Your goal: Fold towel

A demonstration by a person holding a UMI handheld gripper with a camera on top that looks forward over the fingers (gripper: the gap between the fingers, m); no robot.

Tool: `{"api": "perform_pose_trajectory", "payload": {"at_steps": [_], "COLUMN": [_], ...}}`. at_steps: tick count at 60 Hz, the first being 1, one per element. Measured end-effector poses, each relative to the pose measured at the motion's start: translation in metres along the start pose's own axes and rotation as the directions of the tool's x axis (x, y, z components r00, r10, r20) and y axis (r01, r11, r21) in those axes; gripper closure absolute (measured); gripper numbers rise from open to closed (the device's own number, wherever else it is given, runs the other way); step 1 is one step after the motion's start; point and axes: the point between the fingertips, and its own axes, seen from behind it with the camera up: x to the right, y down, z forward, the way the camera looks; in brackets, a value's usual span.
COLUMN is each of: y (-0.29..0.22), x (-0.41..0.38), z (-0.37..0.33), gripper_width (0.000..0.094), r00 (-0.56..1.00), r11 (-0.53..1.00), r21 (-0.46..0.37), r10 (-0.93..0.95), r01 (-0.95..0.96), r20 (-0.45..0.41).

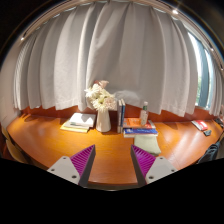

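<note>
Hovering with jaws wide open and holding nothing above the near table (60, 140), far from the folded white towel (79, 122) at the left, so may bump the flowers (100, 97) and books (139, 129).

A home-like study corner: wooden desk (60, 135), stacked books (139, 129), flower vase (101, 104), pleated white curtains (110, 50).
</note>
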Motion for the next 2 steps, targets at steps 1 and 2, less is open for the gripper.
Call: {"api": "perform_pose_trajectory", "payload": {"at_steps": [1,2], "y": [0.0000,-0.0001], "x": [-0.0005,-0.0007], "z": [0.0002,0.0003], "gripper_width": [0.0241,0.0242], "r00": [1.000,1.000], "r11": [1.000,1.000], "r21": [0.000,0.000], "r10": [0.001,0.002], "r01": [-0.001,-0.002], "r20": [0.000,-0.001]}}
